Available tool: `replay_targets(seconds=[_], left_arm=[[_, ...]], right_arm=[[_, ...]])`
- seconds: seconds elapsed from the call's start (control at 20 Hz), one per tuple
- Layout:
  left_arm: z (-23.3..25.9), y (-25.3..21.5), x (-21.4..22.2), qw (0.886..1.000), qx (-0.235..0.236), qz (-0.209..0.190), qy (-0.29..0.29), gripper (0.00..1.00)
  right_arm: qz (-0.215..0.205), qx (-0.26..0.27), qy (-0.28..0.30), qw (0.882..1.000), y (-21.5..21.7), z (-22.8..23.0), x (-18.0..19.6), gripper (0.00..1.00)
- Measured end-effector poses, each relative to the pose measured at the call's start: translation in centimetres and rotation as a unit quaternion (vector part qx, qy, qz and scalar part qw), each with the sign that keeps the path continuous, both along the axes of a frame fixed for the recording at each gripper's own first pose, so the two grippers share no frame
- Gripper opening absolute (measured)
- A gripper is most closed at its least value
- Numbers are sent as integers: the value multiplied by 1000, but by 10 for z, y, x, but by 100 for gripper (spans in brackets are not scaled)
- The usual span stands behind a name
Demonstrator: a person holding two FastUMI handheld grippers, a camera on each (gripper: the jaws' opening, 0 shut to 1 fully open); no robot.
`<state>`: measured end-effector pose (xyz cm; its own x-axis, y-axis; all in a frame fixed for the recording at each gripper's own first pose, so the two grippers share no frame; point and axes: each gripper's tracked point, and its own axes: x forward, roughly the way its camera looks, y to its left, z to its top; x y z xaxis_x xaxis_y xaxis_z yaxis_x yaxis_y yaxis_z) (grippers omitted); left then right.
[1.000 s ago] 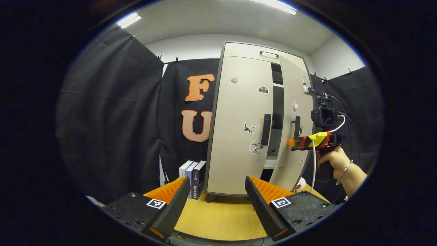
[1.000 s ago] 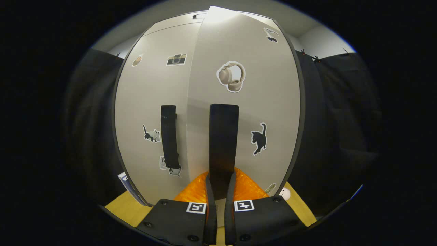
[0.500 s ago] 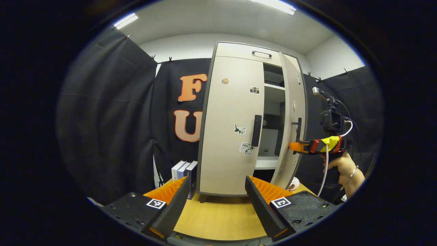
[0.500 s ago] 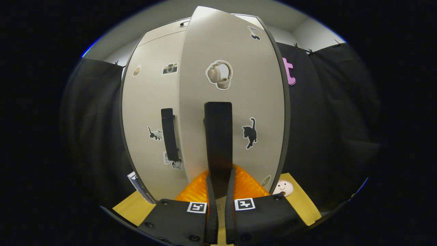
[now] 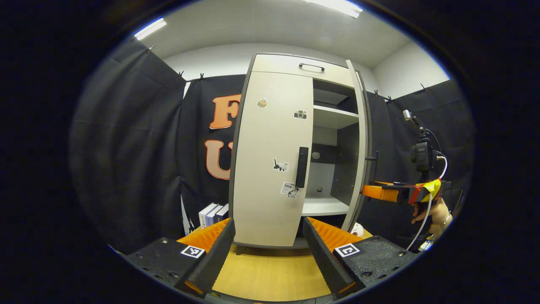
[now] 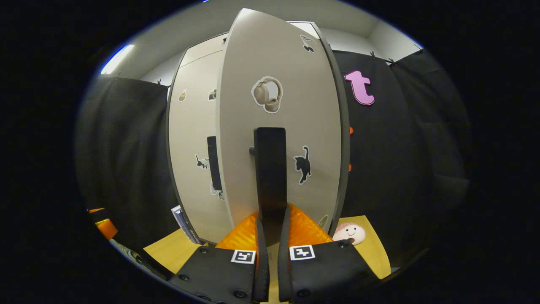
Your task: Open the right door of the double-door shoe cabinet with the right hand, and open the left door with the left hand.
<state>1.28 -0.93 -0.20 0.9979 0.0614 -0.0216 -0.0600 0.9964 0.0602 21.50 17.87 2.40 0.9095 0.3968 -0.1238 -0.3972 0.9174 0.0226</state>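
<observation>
Beige left door (image 5: 272, 160) at 12 o'clock is closed; your left gripper (image 5: 268, 249) hangs with jaws spread, holding nothing. Right gripper view: right gripper (image 6: 270, 230) pinches the right door's handle (image 6: 270, 177) at 12 o'clock, the right door (image 6: 278, 126) swung wide. Next, I judge: reach for the left handle (image 5: 301, 166).

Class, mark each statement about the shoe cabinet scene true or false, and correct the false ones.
1. The right gripper is shut on the right door's handle. True.
2. The left door is open. False: it is closed.
3. The left gripper is shut on the left door's handle. False: it is open, away from the handle.
4. The right door stands open, showing a shelf. True.
</observation>
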Motion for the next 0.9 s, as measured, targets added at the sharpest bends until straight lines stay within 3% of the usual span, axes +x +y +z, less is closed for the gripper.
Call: replay_targets(seconds=[0.45, 0.8, 0.9], left_arm=[[3, -25, -2, 999, -6, 42, -3, 96], [4, -43, -2, 999, -3, 52, -4, 97], [4, -50, -1, 999, 1, 50, -4, 96]], right_arm=[[71, -1, 0, 997, -11, 1, -7, 16], [92, 29, 13, 995, -25, 4, -13, 16], [88, 22, 8, 996, -30, 4, -12, 21]])
